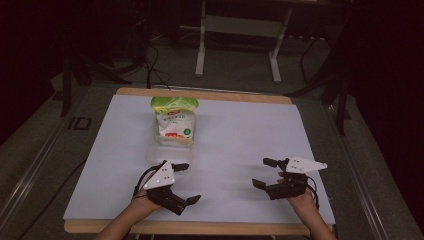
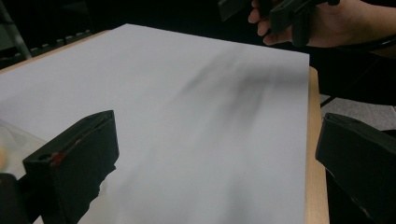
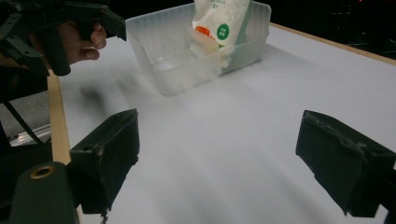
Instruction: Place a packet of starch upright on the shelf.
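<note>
While both tongs rest low over the near edge of the table [image 1: 240, 125], the clear tub [image 1: 167, 150] sits left of centre, just beyond the left gripper [image 1: 185, 182] and well apart from the right gripper [image 1: 265, 172]. A green-topped white bag [image 1: 174, 120] stands upright in the tub's far end. Both pairs of jaws stand wide apart, holding nothing.

Cut off and unclear

The bag's [image 3: 219, 21] top runs off the right gripper view's upper edge, its print too small to read; the clear tub's [image 2: 11, 140] corner is barely visible, blurred, behind the left gripper's jaw.
</note>
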